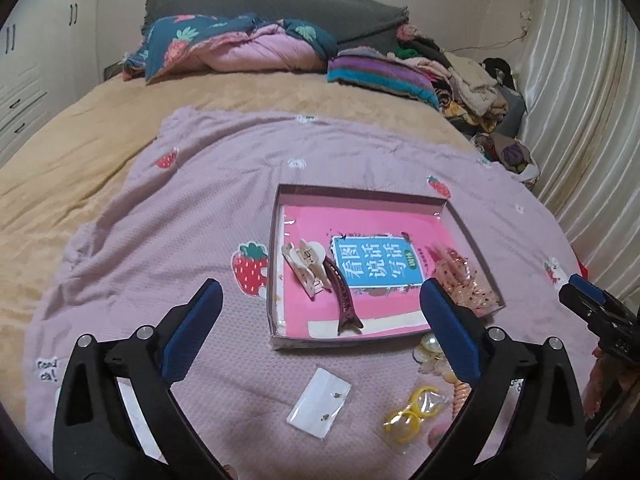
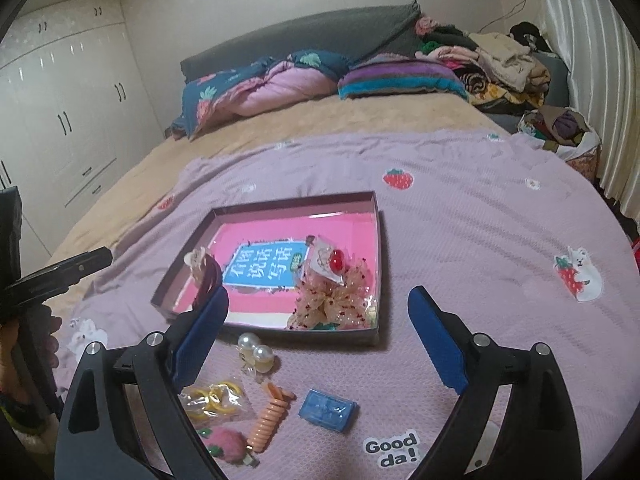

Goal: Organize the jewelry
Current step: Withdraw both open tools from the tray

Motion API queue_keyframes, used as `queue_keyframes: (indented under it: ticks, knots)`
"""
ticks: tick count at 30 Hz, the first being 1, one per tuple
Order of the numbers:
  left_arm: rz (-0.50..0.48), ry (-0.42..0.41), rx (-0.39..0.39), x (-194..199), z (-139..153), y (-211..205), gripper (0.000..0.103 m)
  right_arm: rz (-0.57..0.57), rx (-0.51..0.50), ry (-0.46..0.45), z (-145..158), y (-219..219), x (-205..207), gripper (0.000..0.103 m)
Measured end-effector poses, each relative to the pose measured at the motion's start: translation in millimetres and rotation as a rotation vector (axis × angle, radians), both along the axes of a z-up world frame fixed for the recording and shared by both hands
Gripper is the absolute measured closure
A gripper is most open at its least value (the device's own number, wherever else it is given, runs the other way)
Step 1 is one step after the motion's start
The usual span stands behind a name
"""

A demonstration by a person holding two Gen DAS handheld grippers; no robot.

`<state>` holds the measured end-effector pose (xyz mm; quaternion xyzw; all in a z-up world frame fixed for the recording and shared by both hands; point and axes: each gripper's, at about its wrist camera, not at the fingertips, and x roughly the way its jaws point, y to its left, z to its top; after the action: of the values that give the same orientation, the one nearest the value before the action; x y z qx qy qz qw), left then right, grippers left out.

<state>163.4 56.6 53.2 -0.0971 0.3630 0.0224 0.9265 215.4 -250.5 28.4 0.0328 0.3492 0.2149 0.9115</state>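
Note:
A shallow box tray [image 1: 280,338] [image 2: 336,336] with a pink book in it lies on a lilac strawberry blanket. In it lie a white claw clip [image 1: 306,266], a maroon clip [image 1: 344,300] and a sequined bow [image 2: 336,304] [image 1: 468,284]. Loose in front lie an earring card [image 1: 320,402], yellow rings in a bag [image 1: 412,412] [image 2: 212,398], pearl bobbles [image 2: 256,352], an orange coil tie [image 2: 272,412], a blue packet [image 2: 328,410] and a pink strawberry clip [image 2: 228,444]. My left gripper [image 1: 320,328] is open above the card. My right gripper [image 2: 318,332] is open above the loose pieces.
The blanket [image 1: 180,208] covers a tan bedspread [image 1: 80,140]. Folded quilts [image 1: 240,44] and piled clothes [image 1: 472,76] lie at the headboard. A curtain [image 1: 580,120] hangs on the right. White wardrobes [image 2: 60,112] stand on the left.

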Motion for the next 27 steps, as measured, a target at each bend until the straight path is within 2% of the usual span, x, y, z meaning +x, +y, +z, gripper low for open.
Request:
queue_keyframes:
  ticks: [16, 27]
  knots:
    - [-0.009, -0.051, 0.005, -40, 18, -7, 0.010, 0.025, 0.027, -0.099, 37, -5, -40, 0.007]
    - [-0.032, -0.045, 0.026, -64, 13, -16, 0.010, 0.055, 0.013, -0.121, 40, -4, -69, 0.006]
